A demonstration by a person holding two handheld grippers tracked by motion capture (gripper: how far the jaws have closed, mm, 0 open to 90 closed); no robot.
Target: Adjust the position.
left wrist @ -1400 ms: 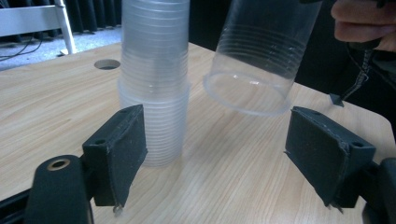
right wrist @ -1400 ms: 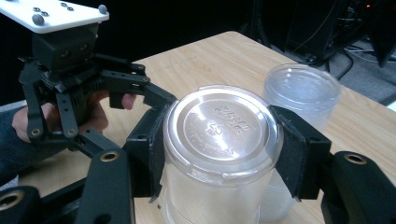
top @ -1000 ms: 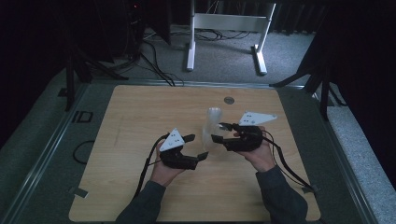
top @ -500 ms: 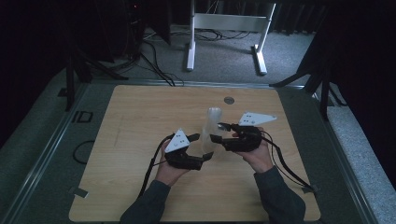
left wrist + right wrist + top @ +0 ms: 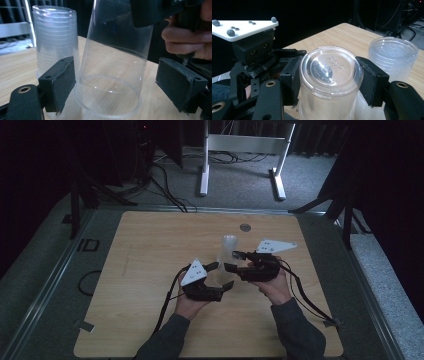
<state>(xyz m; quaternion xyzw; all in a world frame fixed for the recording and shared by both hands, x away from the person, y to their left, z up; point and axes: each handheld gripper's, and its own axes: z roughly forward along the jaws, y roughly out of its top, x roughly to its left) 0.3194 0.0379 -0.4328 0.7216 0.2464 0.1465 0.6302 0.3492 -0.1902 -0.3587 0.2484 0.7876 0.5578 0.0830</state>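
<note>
The left gripper [image 5: 220,277] sits at about 7 o'clock from the table [image 5: 150,245] centre. Its jaws stand released: in the left gripper view the two black pads flank the rim end of the clear cup [image 5: 115,75] with a gap at each side, the left pad [image 5: 60,82] close to the wall, the right pad [image 5: 180,85] well apart from it.

The clear cup is inverted, base up and slightly tilted, just right of the table centre. Its rim appears to sit near or on the tabletop; whether it touches cannot be told. It is thin transparent plastic, a tapered cylinder with a rolled lip [image 5: 107,113] and faint ribbing on the wall. Judgement: it is very light, flexible and smooth, so it will slip under a weak grip and buckle or crack under a hard one. The stiffest zones are the base disc and the rolled lip; take hold there, not at mid-wall.

At 12 o'clock from the cup, just beside it, stands a stack of cups [image 5: 393,57], also inverted, frosted in appearance from the nested walls. Nested cups tend to cling, so separation likely calls for a steady pull along the axis.

The right gripper [image 5: 330,72], at about 4 o'clock from the centre, is clenched on the cup: both pads press its wall just below the embossed base [image 5: 329,66].
</note>
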